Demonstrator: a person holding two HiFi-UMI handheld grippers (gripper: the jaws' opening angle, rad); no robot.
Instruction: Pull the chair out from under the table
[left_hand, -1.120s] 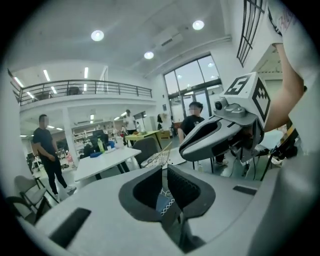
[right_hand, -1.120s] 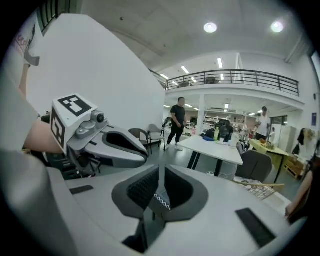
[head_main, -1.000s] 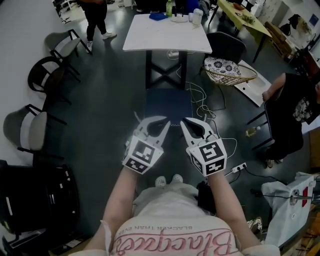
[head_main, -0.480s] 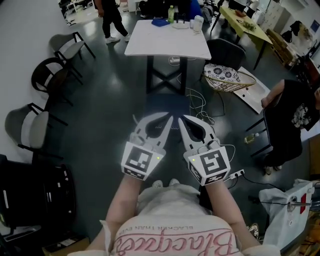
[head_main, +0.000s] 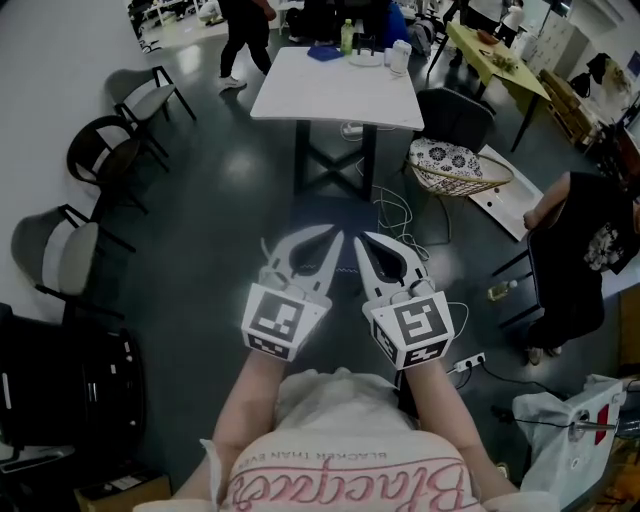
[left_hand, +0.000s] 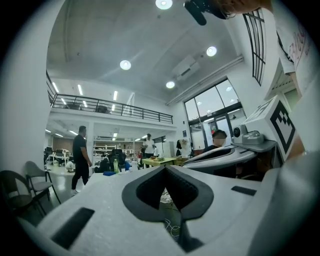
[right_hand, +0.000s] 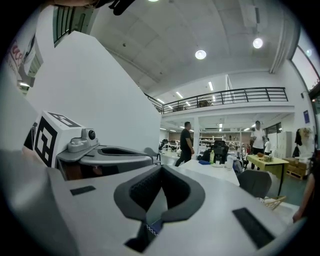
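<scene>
A dark blue chair (head_main: 333, 208) stands on the floor at the near side of the white table (head_main: 335, 85). Its seat is partly hidden behind my gripper tips. Both grippers hang side by side over the floor, pointing at the table and touching nothing. The left gripper (head_main: 337, 236) is shut and empty, and its jaws (left_hand: 165, 168) meet at the tip. My right gripper (head_main: 361, 240) is likewise shut with nothing in it (right_hand: 161, 168). Each gripper view shows the other gripper beside it: the right gripper (left_hand: 225, 154) and the left gripper (right_hand: 116, 152).
Three chairs (head_main: 105, 150) line the left wall, above a black case (head_main: 70, 390). A dark chair (head_main: 455, 95) and a wicker basket (head_main: 460, 160) sit right of the table. Cables (head_main: 400, 212) trail over the floor. A person (head_main: 580, 230) sits at the right; another walks at the back.
Both grippers have risen toward the head camera and drawn closer together, their jaws closing fully. The person at the back has walked to the right.
</scene>
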